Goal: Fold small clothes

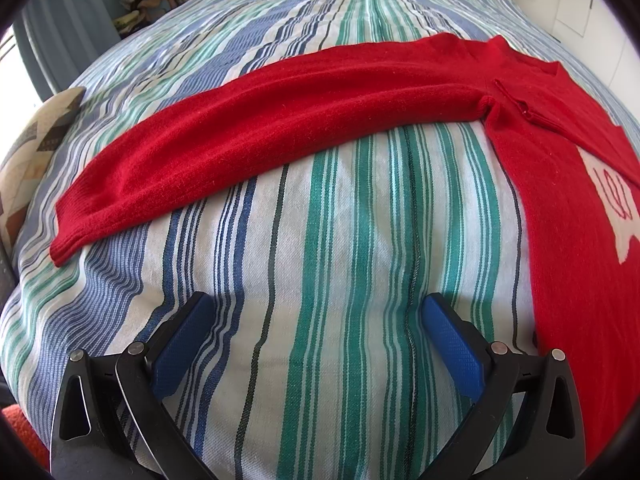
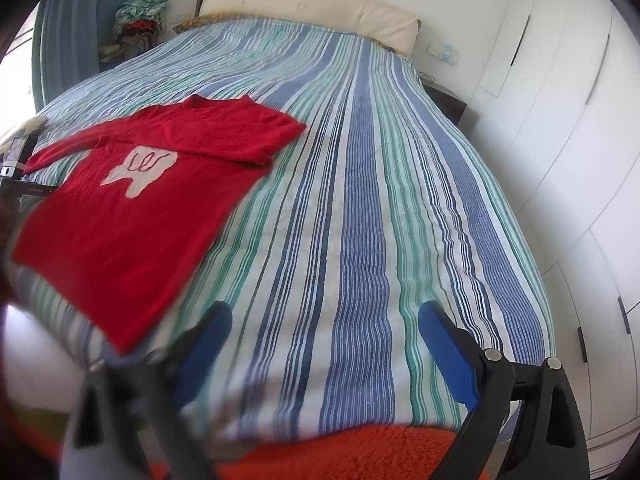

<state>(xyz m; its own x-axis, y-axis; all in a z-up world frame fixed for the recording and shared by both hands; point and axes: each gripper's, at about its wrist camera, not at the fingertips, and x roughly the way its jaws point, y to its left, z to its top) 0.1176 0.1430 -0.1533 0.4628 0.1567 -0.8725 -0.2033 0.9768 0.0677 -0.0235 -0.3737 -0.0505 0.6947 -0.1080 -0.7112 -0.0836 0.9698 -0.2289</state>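
A red knitted sweater (image 2: 132, 200) is laid flat on a bed (image 2: 360, 200), near its left edge as seen from the right wrist view. One sleeve (image 2: 236, 140) is already folded across the chest; the other sleeve (image 1: 256, 136) is stretched out straight to the side. The left gripper (image 1: 316, 312) is held just short of that outstretched sleeve, its blue-padded fingers (image 1: 452, 344) spread apart and empty. The right gripper (image 2: 324, 328) is also spread and empty, well apart from the sweater.

The knit looks soft, fuzzy and thick, with a pale patch (image 2: 140, 170) on the chest. The striped bedspread (image 1: 320, 240) is woven, slightly rumpled and loose.

A risk is judged here: the bedspread could be pinched together with the sleeve, or only one layer of knit caught, so that the sleeve is dragged, twisted or the flat body pulled askew.
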